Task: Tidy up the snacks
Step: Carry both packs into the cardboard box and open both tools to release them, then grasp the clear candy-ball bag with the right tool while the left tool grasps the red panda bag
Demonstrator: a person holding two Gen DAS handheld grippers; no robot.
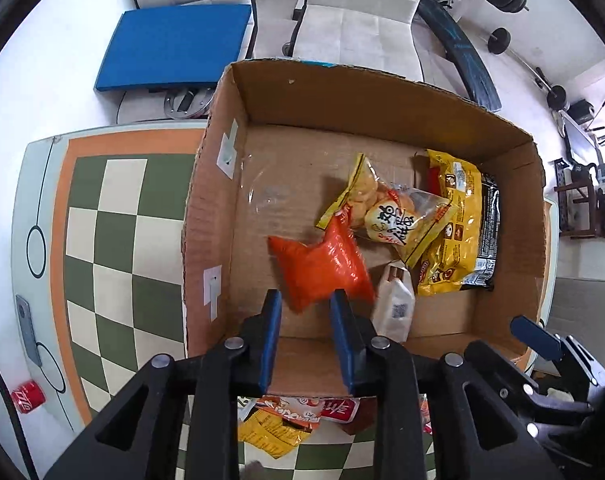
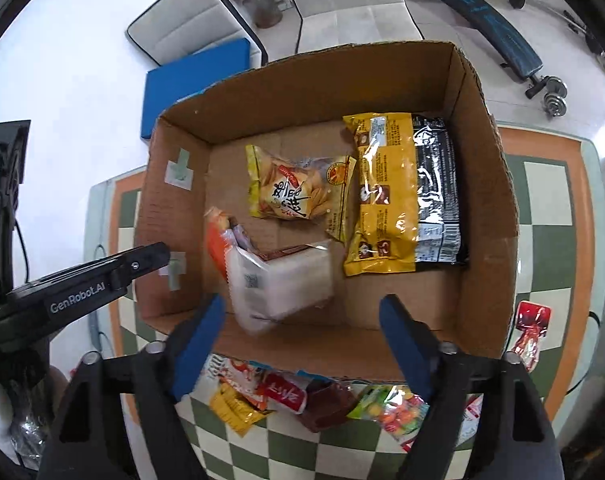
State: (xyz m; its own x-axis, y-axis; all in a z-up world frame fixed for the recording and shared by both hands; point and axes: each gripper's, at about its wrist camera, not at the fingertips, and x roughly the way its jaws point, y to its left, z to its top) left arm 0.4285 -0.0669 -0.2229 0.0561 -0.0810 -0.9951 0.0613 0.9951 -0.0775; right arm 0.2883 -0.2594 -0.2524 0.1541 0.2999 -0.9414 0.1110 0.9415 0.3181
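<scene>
A cardboard box [image 1: 342,92] [image 2: 486,200] stands on the checkered table. Inside lie a yellow cracker bag [image 1: 386,208] [image 2: 298,188], a large yellow-and-black packet [image 1: 458,228] [image 2: 406,192], an orange packet [image 1: 322,264] [image 2: 216,240] and a white wrapped pack [image 1: 396,300] [image 2: 282,280]. Both the orange packet and the white pack look blurred. My left gripper [image 1: 306,300] hovers over the box's near side, jaws partly apart, the orange packet just beyond its tips. My right gripper [image 2: 302,312] is open wide above the near wall, the white pack just ahead of it.
Several loose snacks lie on the table before the box [image 2: 286,396] [image 1: 278,420], with a red candy pack [image 2: 530,328] at the right. A red cola can [image 1: 26,396] lies at the table's left edge. White chairs [image 1: 362,12], a blue pad [image 1: 174,48] and gym gear stand behind.
</scene>
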